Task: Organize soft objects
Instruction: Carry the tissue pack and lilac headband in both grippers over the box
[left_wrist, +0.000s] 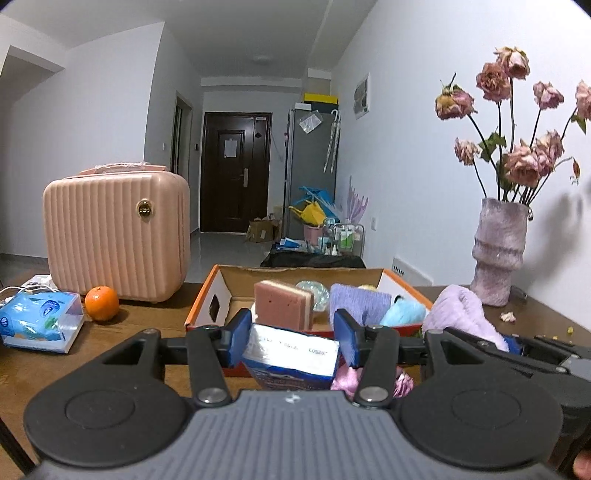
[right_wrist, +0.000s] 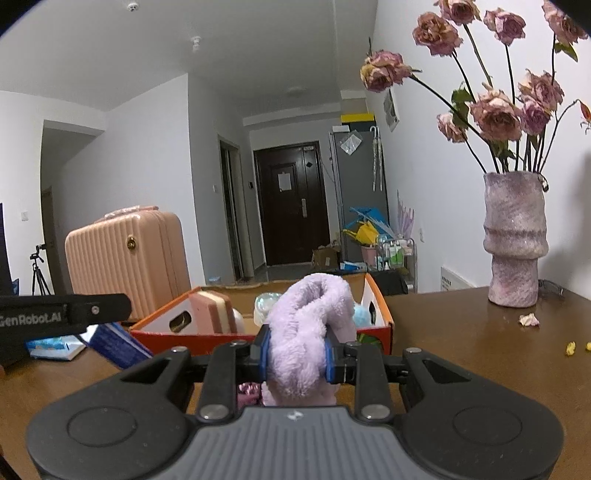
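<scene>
Soft objects, here a lilac fleece cloth (right_wrist: 306, 332) and a small tissue pack (left_wrist: 291, 356), are each lifted just in front of an orange cardboard box (left_wrist: 406, 326) that already serves as the collecting tray. The right gripper (right_wrist: 297, 360) is clamped on the fleece cloth, its blue pads pressing into the pile from both sides so that the bulk bunches upward above the jaws; a low, tight pinch probably keeps the limp fabric from slipping out. The left gripper (left_wrist: 291, 341) has the tissue pack between its pads, the pack tilted, its left edge against the left pad and its right edge close to the right one; the jaws are closing and appear to bear on the pack, which hangs clear of the table. Inside the box stand a pink sponge (left_wrist: 282, 304), a purple cloth (left_wrist: 360, 301), a pale blue fluffy item (left_wrist: 404, 312) and a clear rounded object (left_wrist: 314, 291), set upright side by side, seemingly to save room. Outward on the wooden table (right_wrist: 461, 350) lie a blue wet-wipe packet (left_wrist: 38, 319), an orange (left_wrist: 101, 302), a pink vanity case (left_wrist: 116, 236), and a vase of dried roses (right_wrist: 515, 243) with fallen petals nearby.
</scene>
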